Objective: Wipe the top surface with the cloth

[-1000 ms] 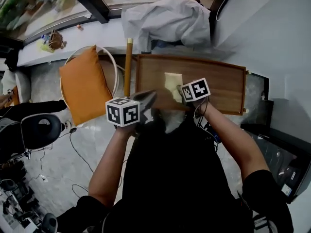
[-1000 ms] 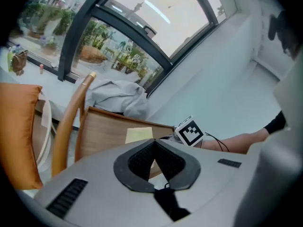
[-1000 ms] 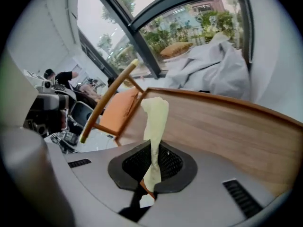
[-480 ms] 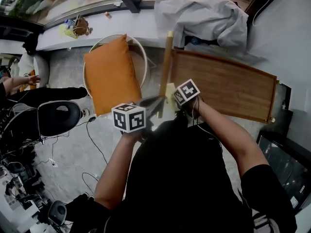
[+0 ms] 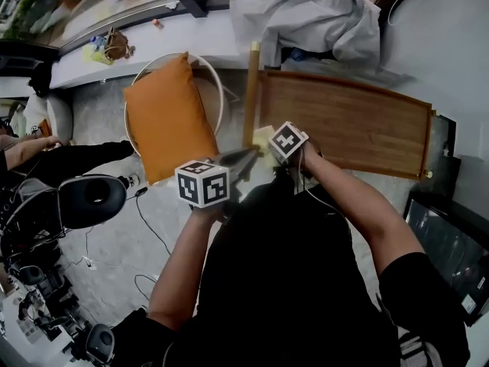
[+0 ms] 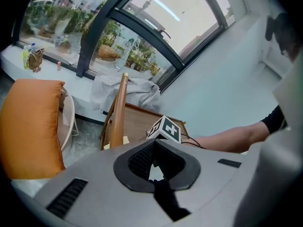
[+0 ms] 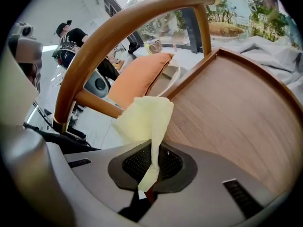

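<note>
The wooden top (image 5: 348, 121) has a raised rim and lies ahead of me in the head view. A pale yellow cloth (image 5: 263, 138) rests at its near left corner, pinched in my right gripper (image 5: 270, 145). In the right gripper view the cloth (image 7: 144, 119) rises out of the shut jaws and drapes onto the wood (image 7: 232, 112). My left gripper (image 5: 246, 158) hovers just left of the cloth, off the top's edge, shut with nothing in it. From the left gripper view (image 6: 154, 148) I see the right gripper's marker cube (image 6: 164, 129) over the wood.
A curved wooden handle (image 7: 118, 32) arches over the top's left end. An orange cushion (image 5: 168, 121) sits on a white round chair to the left. Grey fabric (image 5: 313, 17) is heaped behind the top. A black office chair (image 5: 92, 201) and cables lie on the floor at left.
The right gripper has dragged the cloth from the middle-left of the top to its near left corner. The left gripper stayed close beside it.
</note>
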`<act>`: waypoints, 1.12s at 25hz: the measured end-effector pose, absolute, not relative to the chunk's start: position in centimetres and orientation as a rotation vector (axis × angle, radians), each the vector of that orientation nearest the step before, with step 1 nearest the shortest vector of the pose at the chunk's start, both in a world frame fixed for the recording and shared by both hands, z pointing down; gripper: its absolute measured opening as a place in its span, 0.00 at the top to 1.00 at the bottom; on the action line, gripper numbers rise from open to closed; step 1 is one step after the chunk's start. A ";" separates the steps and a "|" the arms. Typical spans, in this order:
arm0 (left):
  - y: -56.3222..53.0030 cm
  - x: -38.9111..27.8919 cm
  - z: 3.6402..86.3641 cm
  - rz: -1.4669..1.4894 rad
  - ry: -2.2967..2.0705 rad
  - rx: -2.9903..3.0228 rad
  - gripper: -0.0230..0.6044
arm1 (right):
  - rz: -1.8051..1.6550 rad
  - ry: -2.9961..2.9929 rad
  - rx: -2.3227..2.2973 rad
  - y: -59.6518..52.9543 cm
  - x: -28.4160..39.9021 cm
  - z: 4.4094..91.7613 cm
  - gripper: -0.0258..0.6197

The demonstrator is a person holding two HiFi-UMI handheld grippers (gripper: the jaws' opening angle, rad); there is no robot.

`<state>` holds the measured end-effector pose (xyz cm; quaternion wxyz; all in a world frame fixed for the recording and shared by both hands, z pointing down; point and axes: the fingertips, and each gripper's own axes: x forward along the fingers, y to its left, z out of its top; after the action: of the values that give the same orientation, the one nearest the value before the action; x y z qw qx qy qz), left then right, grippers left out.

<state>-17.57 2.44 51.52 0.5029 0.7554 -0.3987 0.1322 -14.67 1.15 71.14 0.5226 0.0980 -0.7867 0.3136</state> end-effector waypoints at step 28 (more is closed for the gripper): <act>-3.7 12.8 52.4 0.392 -0.603 1.956 0.95 | 0.923 -1.662 0.626 -0.8 26.9 69.7 0.91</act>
<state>12.80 -3.65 52.36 0.5044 0.8103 -0.2500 0.1625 26.91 -0.75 69.69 0.5398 0.2631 -0.6990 0.3884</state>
